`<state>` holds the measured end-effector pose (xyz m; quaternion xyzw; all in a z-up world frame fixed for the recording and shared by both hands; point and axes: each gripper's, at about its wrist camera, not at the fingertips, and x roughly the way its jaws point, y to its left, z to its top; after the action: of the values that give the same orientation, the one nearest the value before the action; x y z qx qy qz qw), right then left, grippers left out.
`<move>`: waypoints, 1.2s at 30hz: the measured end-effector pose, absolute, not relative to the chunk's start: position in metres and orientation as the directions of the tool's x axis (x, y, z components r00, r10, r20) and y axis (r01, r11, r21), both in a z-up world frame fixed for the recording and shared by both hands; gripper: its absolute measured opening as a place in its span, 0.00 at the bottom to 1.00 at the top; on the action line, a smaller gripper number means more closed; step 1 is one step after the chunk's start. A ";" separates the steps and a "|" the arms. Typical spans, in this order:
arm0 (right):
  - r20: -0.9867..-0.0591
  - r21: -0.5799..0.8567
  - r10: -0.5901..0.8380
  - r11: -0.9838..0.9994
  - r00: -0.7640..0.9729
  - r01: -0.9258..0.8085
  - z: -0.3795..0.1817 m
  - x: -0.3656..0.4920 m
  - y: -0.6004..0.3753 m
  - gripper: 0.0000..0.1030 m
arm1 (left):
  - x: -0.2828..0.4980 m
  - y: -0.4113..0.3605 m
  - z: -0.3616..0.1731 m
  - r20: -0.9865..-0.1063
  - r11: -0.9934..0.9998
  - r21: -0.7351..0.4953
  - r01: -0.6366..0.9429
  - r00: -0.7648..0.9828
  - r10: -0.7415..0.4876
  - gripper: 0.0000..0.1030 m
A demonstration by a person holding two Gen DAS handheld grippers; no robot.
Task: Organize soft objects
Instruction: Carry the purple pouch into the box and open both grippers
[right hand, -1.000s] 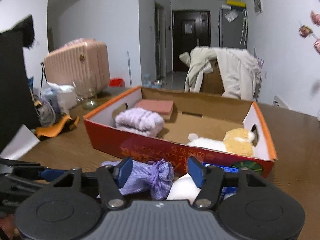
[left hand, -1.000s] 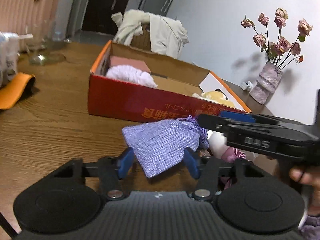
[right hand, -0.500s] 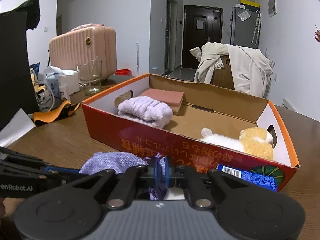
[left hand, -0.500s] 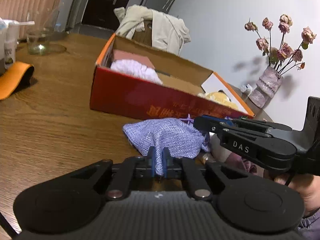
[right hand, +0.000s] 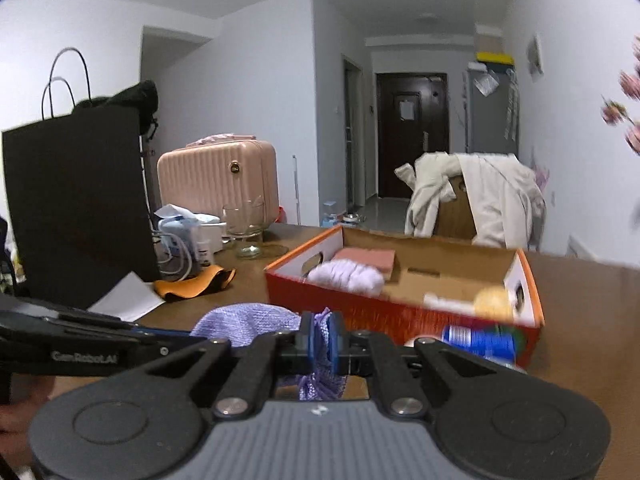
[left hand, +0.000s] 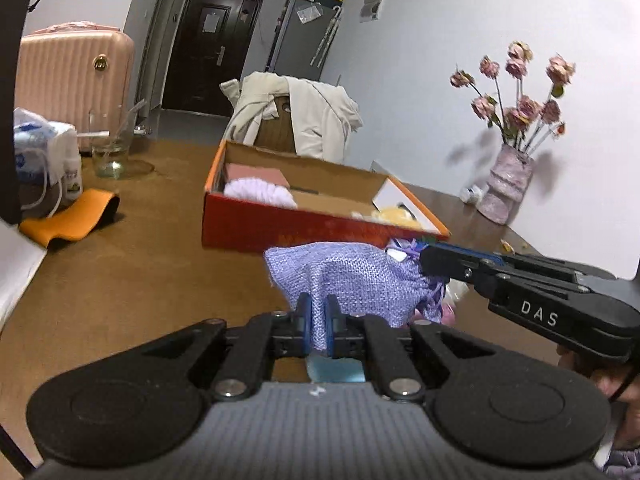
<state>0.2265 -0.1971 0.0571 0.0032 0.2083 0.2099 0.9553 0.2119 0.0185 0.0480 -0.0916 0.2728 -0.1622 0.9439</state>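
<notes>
- The left gripper [left hand: 316, 326] is at the lower centre of its view; its two blue fingers [left hand: 303, 322] are pressed together on a fold of the purple pouch [left hand: 352, 276].
- The pouch is in the middle of the left view, in front of the red box [left hand: 280, 226] and raised off the brown table [left hand: 120, 272]. The woven cloth hangs between the two tools.
- The right gripper [right hand: 320, 344] is at the lower centre of its own view. Its jaws are closed on the gathered, fringed neck of the pouch [right hand: 248, 322]; some purple fringe hangs below the fingers [right hand: 306, 340].
- In the left view the right gripper [left hand: 520, 280] comes in from the right edge and meets the tied end of the pouch.
- The box is open on top, at the centre of both views. Inside it, at the left end, lie a pale purple fluffy bundle [left hand: 258, 192] and a pink pad [left hand: 256, 172]; at the right end there is a yellow and white plush toy [right hand: 480, 300].
- Under the pouch, something white and pink shows on the table, but it is too hidden to name.
- A vase [left hand: 506, 188] with dried roses stands at the right of the left view, near the wall.
- A pink suitcase [right hand: 218, 178] and a glass [right hand: 244, 228] are at the left of the right view, behind the box.
</notes>
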 end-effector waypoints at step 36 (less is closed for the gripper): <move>-0.561 0.237 0.426 0.904 0.710 -0.356 0.073 0.466 -0.174 0.07 | 0.436 0.009 0.093 -0.581 0.975 -0.084 0.204 0.785 -0.214 0.07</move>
<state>0.4662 -0.1736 0.0726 0.0555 0.3168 0.2117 0.9229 0.4357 0.0094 0.0928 -0.0083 0.3087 -0.1105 0.9447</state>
